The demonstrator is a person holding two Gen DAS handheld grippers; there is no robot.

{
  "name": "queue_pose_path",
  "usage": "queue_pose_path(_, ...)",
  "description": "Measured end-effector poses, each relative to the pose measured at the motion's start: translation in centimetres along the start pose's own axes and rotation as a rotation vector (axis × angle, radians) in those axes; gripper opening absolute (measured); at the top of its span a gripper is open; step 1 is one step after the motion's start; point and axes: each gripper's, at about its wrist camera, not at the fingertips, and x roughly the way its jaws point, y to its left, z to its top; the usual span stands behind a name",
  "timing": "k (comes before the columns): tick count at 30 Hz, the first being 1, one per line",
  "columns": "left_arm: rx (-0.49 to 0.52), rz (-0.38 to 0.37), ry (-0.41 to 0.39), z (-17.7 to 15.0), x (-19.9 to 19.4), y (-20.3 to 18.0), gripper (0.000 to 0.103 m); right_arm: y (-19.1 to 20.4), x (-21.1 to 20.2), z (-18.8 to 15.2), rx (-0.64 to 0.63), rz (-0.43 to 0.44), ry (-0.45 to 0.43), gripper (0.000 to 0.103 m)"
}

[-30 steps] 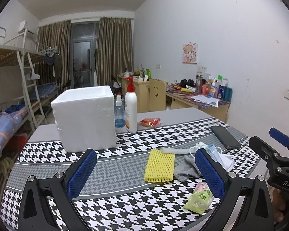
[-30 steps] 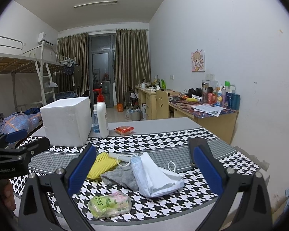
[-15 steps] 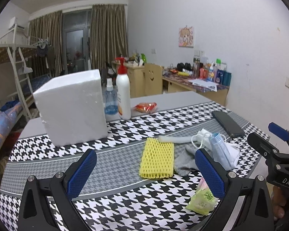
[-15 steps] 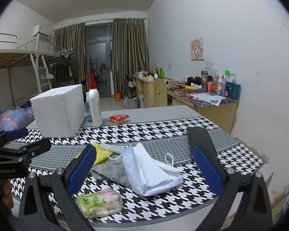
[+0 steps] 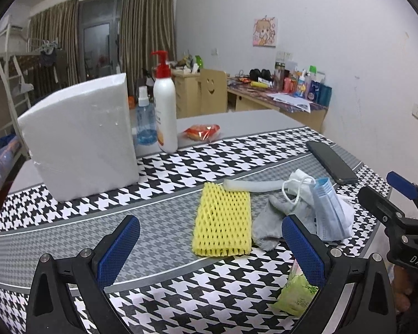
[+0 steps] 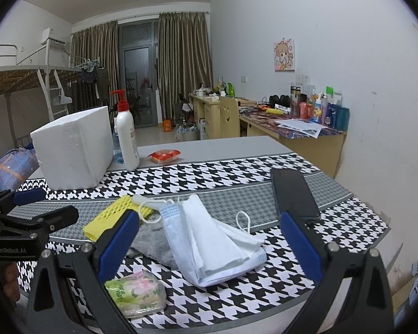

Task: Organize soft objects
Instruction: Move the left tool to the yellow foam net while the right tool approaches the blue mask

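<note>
A white foam box (image 5: 78, 136) stands toward the far left part of the desk (image 5: 164, 233), on the houndstooth cloth; only its outer walls show, so what it holds cannot be told. Just beside it, on the bare grey strip along the far edge, stand a white pump bottle (image 5: 165, 111) and a blue spray bottle (image 5: 145, 119), the spray bottle partly hidden behind the box in the right wrist view. A red snack packet (image 5: 202, 132) lies near them.

The soft things lie together toward the near right corner: a yellow foam net sleeve (image 5: 223, 222), a grey sock (image 5: 273, 225) touching its right side, a pile of face masks (image 6: 209, 239) overlapping the sock, and a white foam strip (image 5: 253, 186) behind them. A green tissue pack (image 6: 135, 292) lies at the near edge, partly covered by a finger in both views. A black phone (image 6: 292, 194) lies near the right edge.

The left gripper (image 5: 209, 245) and right gripper (image 6: 206, 245) both hover with jaws spread wide, holding nothing. A hand behind each is mostly cut off.
</note>
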Motion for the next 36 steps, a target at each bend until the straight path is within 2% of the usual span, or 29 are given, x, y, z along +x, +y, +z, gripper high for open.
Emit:
queue_pose_path(11, 0.008, -0.013, 0.097, 0.0, 3.3, 0.0, 0.102, -0.5, 1.6, -0.4, 0.002, -0.003, 0.038, 0.102)
queue_pose_path(16, -0.029, -0.053, 0.156, -0.1, 5.1, 0.4, 0.102, -0.8, 2.2, -0.4, 0.001, 0.006, 0.053, 0.102)
queue_pose_path(24, -0.035, -0.056, 0.201, -0.1, 6.8, 0.3, 0.088, -1.2, 2.8, -0.5, -0.006, 0.012, 0.072, 0.102)
queue_pose_path(26, -0.038, -0.060, 0.215, -0.2, 7.3, 0.3, 0.079, -1.4, 3.1, -0.6, -0.005, 0.011, 0.080, 0.102)
queue_pose_path(29, -0.039, -0.071, 0.240, -0.4, 7.9, 0.3, 0.071, -1.6, 3.4, -0.8, -0.007, 0.014, 0.094, 0.102)
queue_pose_path(36, -0.018, -0.091, 0.263, -0.7, 8.6, -0.1, 0.058, -1.3, 3.5, -1.3, -0.031, 0.044, 0.105, 0.102)
